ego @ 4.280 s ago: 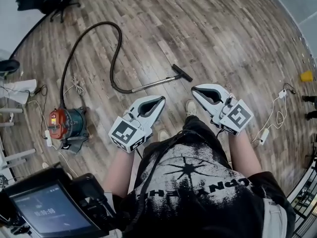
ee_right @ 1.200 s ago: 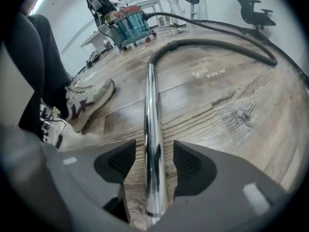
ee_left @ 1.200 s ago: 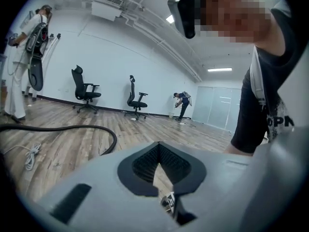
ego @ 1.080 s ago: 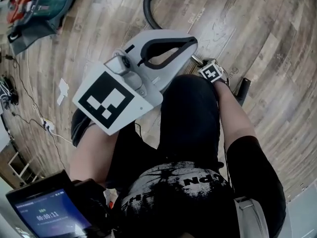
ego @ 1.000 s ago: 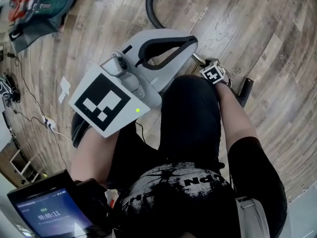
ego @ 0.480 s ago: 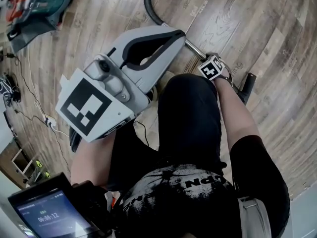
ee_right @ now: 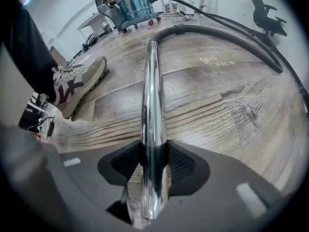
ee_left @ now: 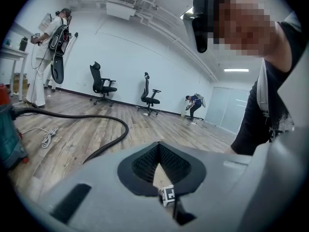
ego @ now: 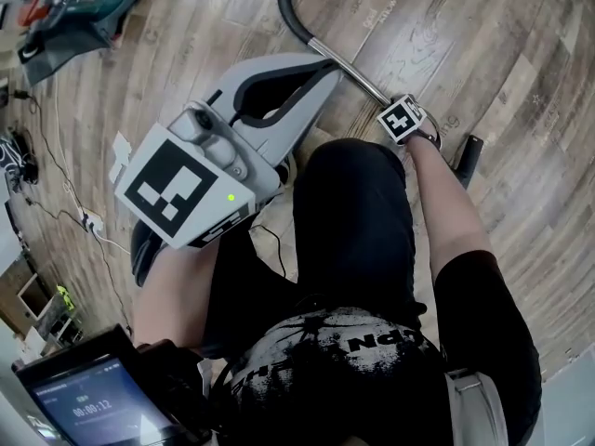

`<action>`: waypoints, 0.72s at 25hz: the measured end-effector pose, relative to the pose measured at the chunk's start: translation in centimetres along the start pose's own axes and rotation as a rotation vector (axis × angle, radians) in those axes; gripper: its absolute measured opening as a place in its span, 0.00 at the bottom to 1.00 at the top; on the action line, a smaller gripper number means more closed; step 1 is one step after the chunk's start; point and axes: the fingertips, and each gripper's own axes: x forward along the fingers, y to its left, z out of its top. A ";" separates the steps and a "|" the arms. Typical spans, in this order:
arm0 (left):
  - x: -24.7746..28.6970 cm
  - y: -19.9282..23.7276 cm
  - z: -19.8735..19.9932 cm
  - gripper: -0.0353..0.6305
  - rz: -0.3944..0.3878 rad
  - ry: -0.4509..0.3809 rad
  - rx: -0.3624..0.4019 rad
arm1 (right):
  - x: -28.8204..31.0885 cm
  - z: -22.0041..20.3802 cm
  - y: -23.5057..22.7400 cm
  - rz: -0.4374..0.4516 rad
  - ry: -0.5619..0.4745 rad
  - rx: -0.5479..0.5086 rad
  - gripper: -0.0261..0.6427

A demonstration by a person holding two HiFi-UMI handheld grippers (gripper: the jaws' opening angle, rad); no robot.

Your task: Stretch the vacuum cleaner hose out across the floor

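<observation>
The black vacuum hose (ego: 290, 12) curves in from the top and joins a chrome tube (ego: 353, 71) lying on the wood floor. My right gripper (ego: 400, 117) points steeply down at that tube; only its marker cube shows in the head view. In the right gripper view the chrome tube (ee_right: 152, 105) runs between the pads of the right gripper (ee_right: 153, 151). Its jaws have just been closing and now press on the tube. The hose (ee_right: 227, 35) bends off to the right. My left gripper (ego: 327, 66) hovers above the tube, shut and empty. The left gripper (ee_left: 158, 151) points across the room.
The red and teal vacuum cleaner (ego: 65, 3) stands at the upper left, with cables and a power strip (ego: 88, 221) along the left. The black floor nozzle (ego: 468, 156) lies right of my arm. My shoe (ee_right: 77, 81) is beside the tube. Office chairs (ee_left: 102, 85) and people (ee_left: 48, 57) stand far off.
Since the oldest frame I have bent down from standing with both grippers held open. Over the last second the left gripper drifted left and rolled slightly. The right gripper stayed on the tube.
</observation>
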 end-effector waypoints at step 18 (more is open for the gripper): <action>6.0 5.1 -12.7 0.21 0.061 0.184 -0.523 | -9.6 0.1 -3.5 0.003 -0.009 -0.069 0.31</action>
